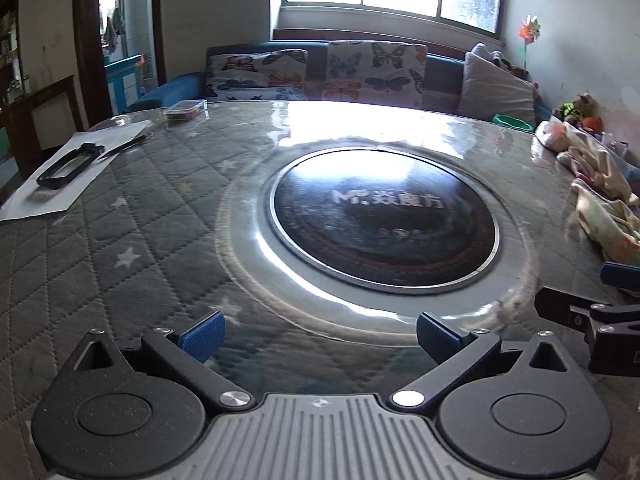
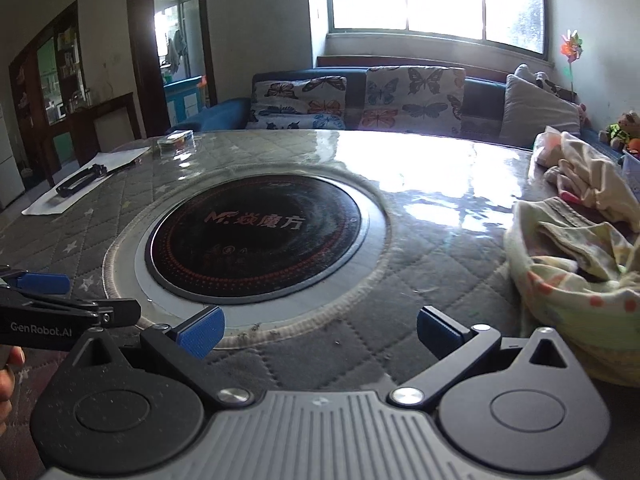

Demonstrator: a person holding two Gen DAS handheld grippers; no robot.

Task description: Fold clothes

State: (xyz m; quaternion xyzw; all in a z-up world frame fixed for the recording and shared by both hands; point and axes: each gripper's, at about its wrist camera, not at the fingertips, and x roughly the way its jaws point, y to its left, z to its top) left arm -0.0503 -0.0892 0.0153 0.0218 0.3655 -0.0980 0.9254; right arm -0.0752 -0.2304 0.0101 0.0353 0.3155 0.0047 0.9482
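A heap of pale yellow clothes with orange dots (image 2: pixel 576 264) lies crumpled on the right side of the table; it also shows at the right edge of the left wrist view (image 1: pixel 600 184). My right gripper (image 2: pixel 318 332) is open and empty, low over the quilted table cover, just left of the heap. My left gripper (image 1: pixel 318 334) is open and empty, over the near rim of the round cooktop. Each gripper shows in the other's view: the right one (image 1: pixel 612 300) at the right edge, the left one (image 2: pixel 44 292) at the left edge.
A round black induction cooktop (image 2: pixel 256 240) sits in the middle of the grey quilted table (image 1: pixel 120 240). At the far left lie a white sheet with a black frame (image 1: pixel 68 166) and a clear box (image 1: pixel 186 110). A sofa with butterfly cushions (image 2: pixel 356 100) stands behind.
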